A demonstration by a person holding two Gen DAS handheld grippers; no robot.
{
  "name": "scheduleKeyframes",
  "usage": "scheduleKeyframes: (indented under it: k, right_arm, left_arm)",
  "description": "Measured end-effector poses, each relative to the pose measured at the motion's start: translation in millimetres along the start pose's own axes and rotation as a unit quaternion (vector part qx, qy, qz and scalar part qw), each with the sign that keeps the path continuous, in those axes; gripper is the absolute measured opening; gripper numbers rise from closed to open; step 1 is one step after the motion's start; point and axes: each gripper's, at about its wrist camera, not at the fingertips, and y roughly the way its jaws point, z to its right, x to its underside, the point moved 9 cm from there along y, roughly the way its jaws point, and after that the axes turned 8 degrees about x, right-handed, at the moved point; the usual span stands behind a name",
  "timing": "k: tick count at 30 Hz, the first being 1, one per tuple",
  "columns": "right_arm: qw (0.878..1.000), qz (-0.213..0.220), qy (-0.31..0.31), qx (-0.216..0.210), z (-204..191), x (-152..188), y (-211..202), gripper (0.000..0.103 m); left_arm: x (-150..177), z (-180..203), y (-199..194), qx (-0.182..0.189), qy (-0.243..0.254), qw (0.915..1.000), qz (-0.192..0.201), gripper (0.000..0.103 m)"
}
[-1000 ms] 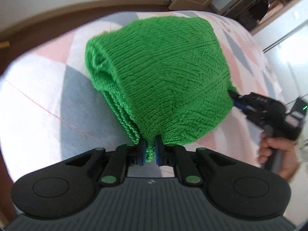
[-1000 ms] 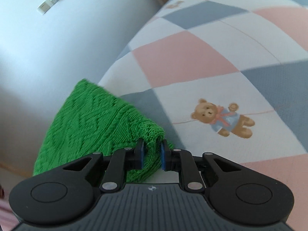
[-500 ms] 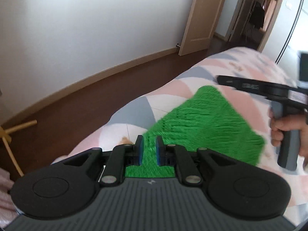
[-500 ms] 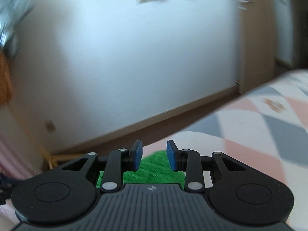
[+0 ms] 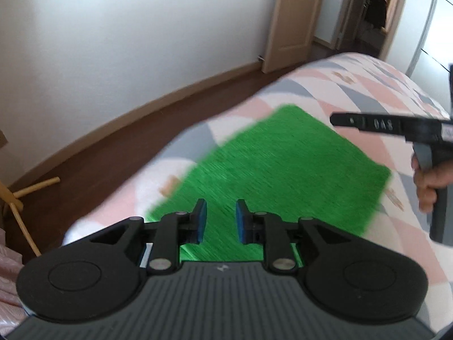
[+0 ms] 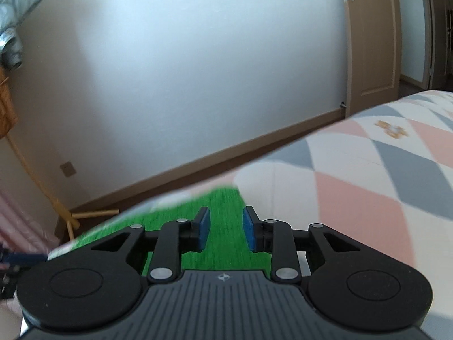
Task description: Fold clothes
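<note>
The green knitted garment (image 5: 277, 170) is laid flat on the bed (image 5: 365, 79), folded into a compact rectangle near the bed's edge on the side of the wooden floor (image 5: 119, 153). Its outline is blurred in both views, so how neat the edges are cannot be told. It is judged to have been set down as a finished fold, since no part of it is lifted or pinched.

The left tool (image 5: 220, 221) is held above the near edge of the garment, angled down at it. Its jaws have just been opening, and the blue pads (image 5: 201, 220) are seen apart with nothing between them; only the cloth lying below shows through the gap. In the right wrist view the right tool (image 6: 225, 228) hangs likewise over a corner of the garment, where its jaws have just been opening too, and nothing is gripped. In the left wrist view the same tool is seen from the side, out over the far right of the cloth, carried by a hand (image 5: 427, 181) on its grip.

Both tools are presumably kept clear so that the fold is not dragged out of shape. Beyond the bed, a white wall (image 6: 198, 70), a skirting board and a wooden door (image 6: 371, 36) are seen.
</note>
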Motion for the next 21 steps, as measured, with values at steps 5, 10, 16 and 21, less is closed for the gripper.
scheduleKeyframes:
  k: [5,10,16,21]
  right_arm:
    - [0.998,-0.046,-0.036,0.014,8.0,54.5,-7.7,0.033]
    - [0.998,-0.061,-0.027,0.023,11.0,61.0,5.4,0.033]
    - [0.999,-0.052,0.003,0.011,4.8,50.1,-56.6,0.055]
    - [0.999,-0.046,0.026,-0.002,4.4,62.3,-120.9,0.072]
  left_arm:
    - [40.7,25.9,17.9,-0.012,0.001,0.9996,-0.026,0.019]
    - [41.8,34.8,13.5,-0.044,-0.007,0.9978,-0.048,0.019]
    - [43.2,52.1,-31.1,-0.063,-0.067,0.9943,-0.053,0.037]
    - [63.7,84.9,-67.0,-0.090,-0.070,0.9916,-0.060,0.062]
